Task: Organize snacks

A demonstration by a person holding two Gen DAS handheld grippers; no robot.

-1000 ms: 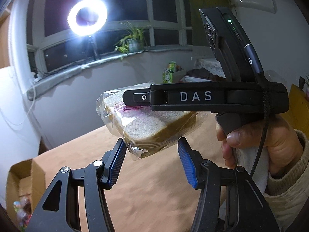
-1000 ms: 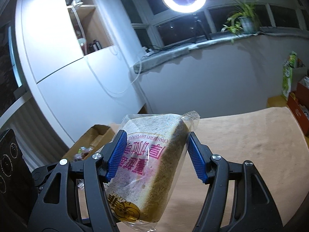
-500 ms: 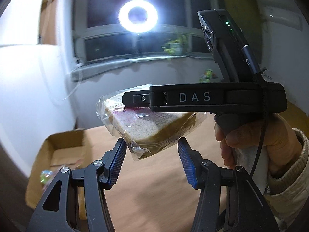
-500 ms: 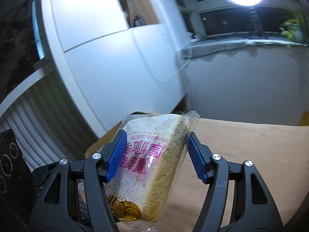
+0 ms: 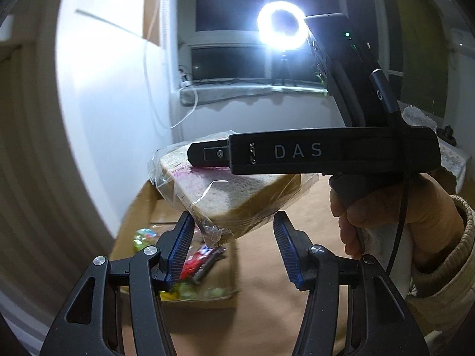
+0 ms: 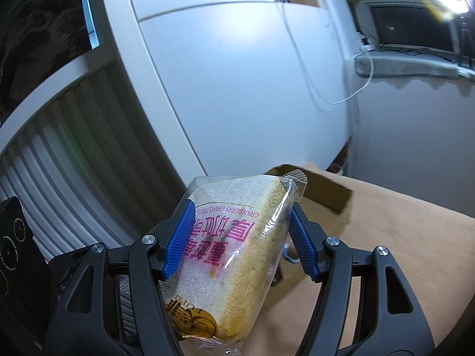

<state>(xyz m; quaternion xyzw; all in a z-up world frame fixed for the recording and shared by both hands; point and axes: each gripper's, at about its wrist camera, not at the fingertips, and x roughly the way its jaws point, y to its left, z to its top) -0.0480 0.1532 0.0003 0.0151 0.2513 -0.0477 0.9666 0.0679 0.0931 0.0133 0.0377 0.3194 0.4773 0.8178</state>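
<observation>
Inside the cardboard box [image 5: 139,207] lie assorted snack packets [image 5: 197,262].

I see the bread pack [image 6: 234,255] between my right gripper [image 6: 242,238] fingers, above the table [image 5: 297,311], cardboard box [image 5: 142,204] on the table's left edge, snack packets [image 5: 199,262] in it, ring light [image 5: 280,25] behind, my left gripper [image 5: 234,241] below the pack.

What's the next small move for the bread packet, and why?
Probably carry the bread packet a little further left until it's over the cardboard box, since the right claw is shut on it and other snacks already lie inside.
</observation>
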